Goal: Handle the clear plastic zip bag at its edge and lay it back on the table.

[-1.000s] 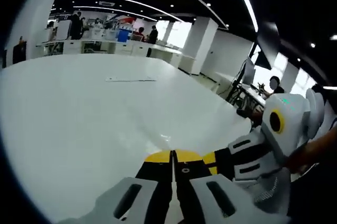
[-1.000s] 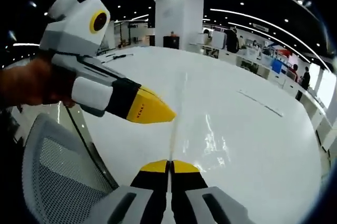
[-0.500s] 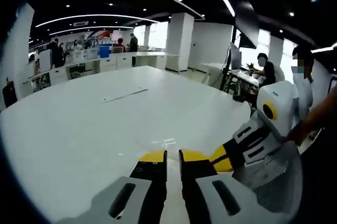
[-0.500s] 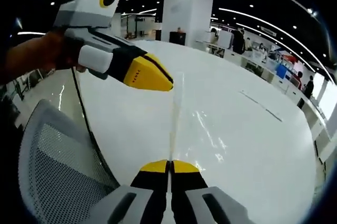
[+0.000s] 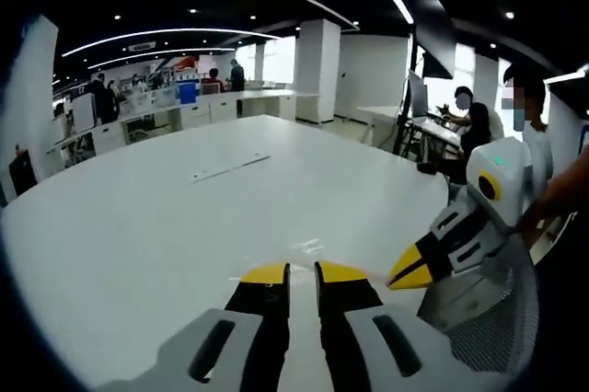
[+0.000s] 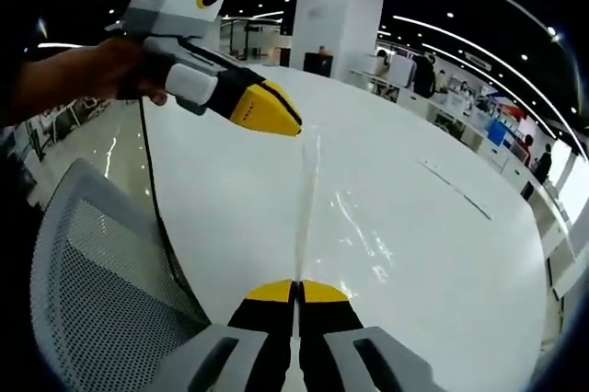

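Pinching the zip bag [image 6: 308,194] edge, right gripper [image 6: 296,289] fingers pressed together — left gripper [image 5: 301,271] fingers slightly parted, empty.

Zip bag [image 6: 342,226] — clear, outline hard to trace on white table [image 6: 442,254].

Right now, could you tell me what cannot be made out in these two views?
- The clear zip bag, right gripper view: its outline is lost, clear plastic against the white table; only the edge in the right claw reads.
- Left gripper view: the bag is mere glints.
- Flat strip on the table, left gripper view: too small to identify.
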Demonstrator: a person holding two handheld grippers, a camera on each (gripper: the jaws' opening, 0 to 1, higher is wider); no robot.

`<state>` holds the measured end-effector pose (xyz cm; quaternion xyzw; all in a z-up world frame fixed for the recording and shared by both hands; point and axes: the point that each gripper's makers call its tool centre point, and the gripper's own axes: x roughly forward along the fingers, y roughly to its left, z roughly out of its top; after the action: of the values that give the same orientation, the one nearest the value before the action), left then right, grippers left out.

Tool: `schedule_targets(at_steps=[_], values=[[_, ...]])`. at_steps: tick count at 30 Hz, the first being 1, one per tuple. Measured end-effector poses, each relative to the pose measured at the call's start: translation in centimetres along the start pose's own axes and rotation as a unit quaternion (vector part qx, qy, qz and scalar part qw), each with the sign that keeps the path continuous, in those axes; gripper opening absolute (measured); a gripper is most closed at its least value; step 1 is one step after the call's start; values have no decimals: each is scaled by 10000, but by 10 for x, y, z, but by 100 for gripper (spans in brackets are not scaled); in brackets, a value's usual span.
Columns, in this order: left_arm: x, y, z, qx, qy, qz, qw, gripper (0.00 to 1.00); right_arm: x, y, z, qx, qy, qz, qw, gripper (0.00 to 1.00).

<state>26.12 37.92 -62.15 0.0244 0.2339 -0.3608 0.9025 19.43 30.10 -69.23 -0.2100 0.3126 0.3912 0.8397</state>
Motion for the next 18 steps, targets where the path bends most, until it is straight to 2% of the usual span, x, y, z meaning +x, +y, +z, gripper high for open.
schedule_targets(at_steps=[6,13,18], values=[[-1,15,-3,-634,36,137,9979,7,-1,3,0,-55,-9,45,10000,0],[1,15,-5,-1131,-11,41,9936,7,0,4,0,-88,-19,81,9999,0],[2,8,-3,-1293,-52,-28,9916,8,1,6,-1,-103,-22,110,9999,0]])
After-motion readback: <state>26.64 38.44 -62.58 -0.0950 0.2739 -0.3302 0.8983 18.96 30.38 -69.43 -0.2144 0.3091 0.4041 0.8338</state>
